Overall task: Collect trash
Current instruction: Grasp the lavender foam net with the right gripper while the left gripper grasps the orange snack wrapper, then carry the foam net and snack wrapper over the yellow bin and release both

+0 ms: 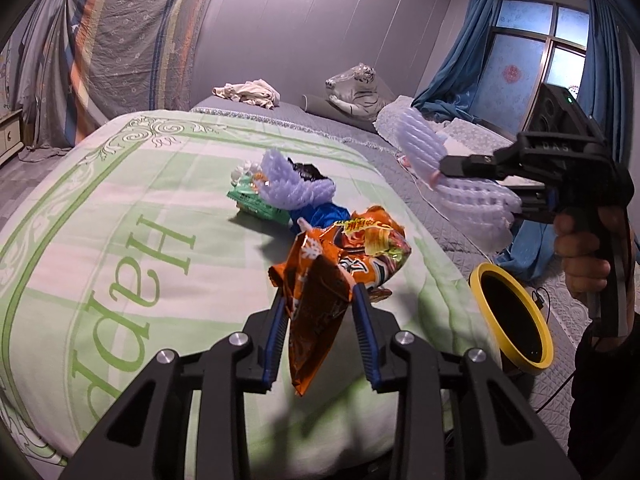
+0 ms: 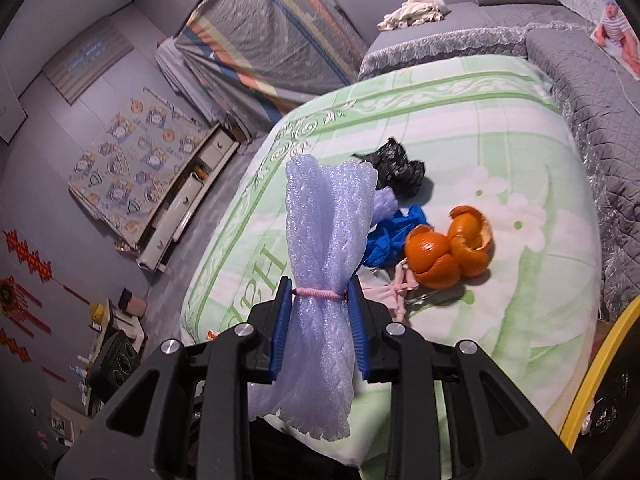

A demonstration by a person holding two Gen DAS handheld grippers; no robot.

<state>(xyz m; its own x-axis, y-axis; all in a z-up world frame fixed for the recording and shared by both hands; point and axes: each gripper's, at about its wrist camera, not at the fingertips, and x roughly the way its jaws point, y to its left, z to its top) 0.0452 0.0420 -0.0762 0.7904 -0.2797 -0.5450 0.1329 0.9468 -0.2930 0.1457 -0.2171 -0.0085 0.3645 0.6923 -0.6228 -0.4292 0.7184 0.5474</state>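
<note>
both hands are loaded and the step in hand looks like the carry from bed to bin. the left gripper (image 1: pixel 320 312), at the bottom centre of its own view, is clamped on an orange snack wrapper (image 1: pixel 320 312) that hangs crumpled between the blue pads, lifted clear of the green and white blanket (image 1: pixel 120 208). the right gripper (image 2: pixel 318 312) is clenched on a bundle of pale purple foam netting (image 2: pixel 328 240), pinched at its pink band; in the left view it shows at the right edge, held in a hand (image 1: pixel 584 256). the yellow-rimmed bin (image 1: pixel 516 316) stands at the lower right of the left view, just beside the blanket's edge, with the netting above and behind it. next, i judge, each gripper must come over the bin's mouth before letting go. more trash lies mid-frame on the blanket: orange peel (image 2: pixel 448 248), a blue bag (image 2: pixel 392 236), a black bag (image 2: pixel 396 172), a green packet (image 1: pixel 256 200) and another foam net (image 1: pixel 292 184).
</note>
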